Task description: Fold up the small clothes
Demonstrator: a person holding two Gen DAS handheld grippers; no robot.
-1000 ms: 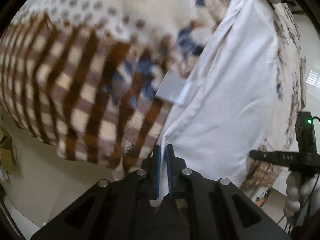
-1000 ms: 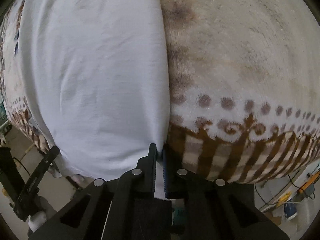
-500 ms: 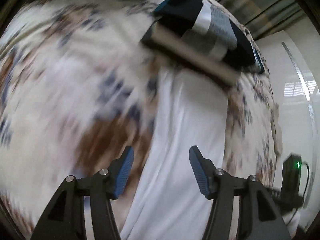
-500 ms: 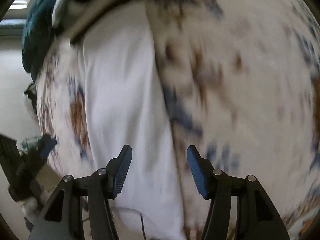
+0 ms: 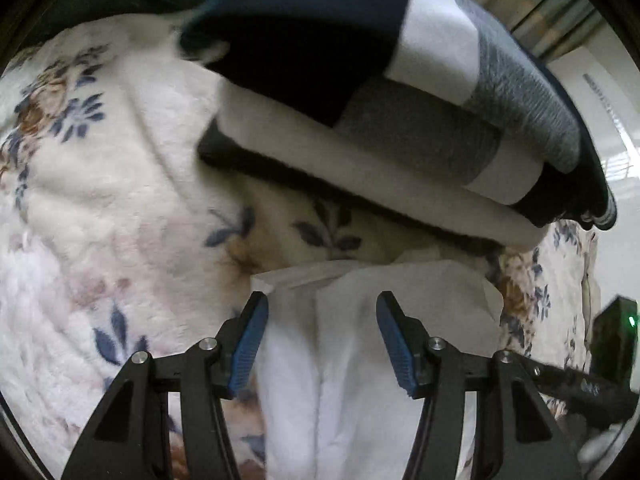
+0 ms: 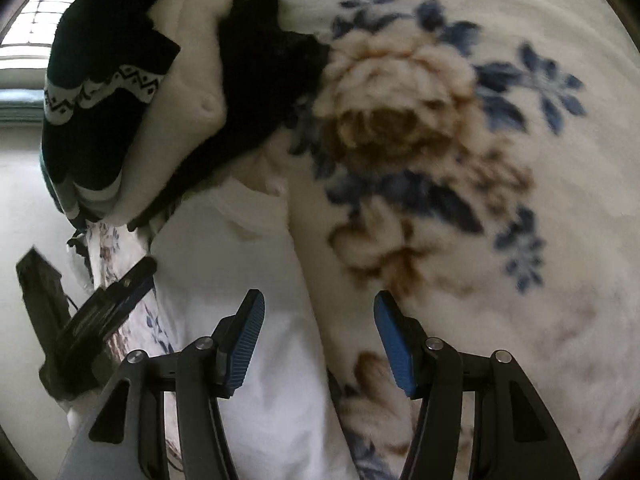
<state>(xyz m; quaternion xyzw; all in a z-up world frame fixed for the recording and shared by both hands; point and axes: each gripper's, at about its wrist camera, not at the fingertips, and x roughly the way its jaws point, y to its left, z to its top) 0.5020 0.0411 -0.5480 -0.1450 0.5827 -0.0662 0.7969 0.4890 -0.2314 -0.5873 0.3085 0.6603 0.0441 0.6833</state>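
Both pairs of tongs stand released, blue pads spread wide with nothing between them. The left tongs (image 5: 322, 322) hover low over the white garment (image 5: 360, 344), which lies flat on the floral fleece blanket (image 5: 104, 208); the cloth runs up between the two fingers without either pad gripping it, and its folded top edge sits just ahead of the fingertips. A lengthwise crease shows down the middle of the fabric.

The right tongs (image 6: 319, 322) hang over the same white garment (image 6: 240, 300), at its right-hand edge, so the left finger is above white cloth and the right finger above the floral fleece blanket (image 6: 460, 200), with its large brown rose and blue leaves.

Just beyond the garment's far edge sits a stack of folded clothes (image 5: 400, 112): a dark navy piece with white and grey bands on top, a cream layer under it, and a black one at the bottom. From the right wrist view the stack of folded clothes (image 6: 132, 92) shows a patterned white trim on the dark top piece. Each camera catches the other handheld device at the frame's edge.
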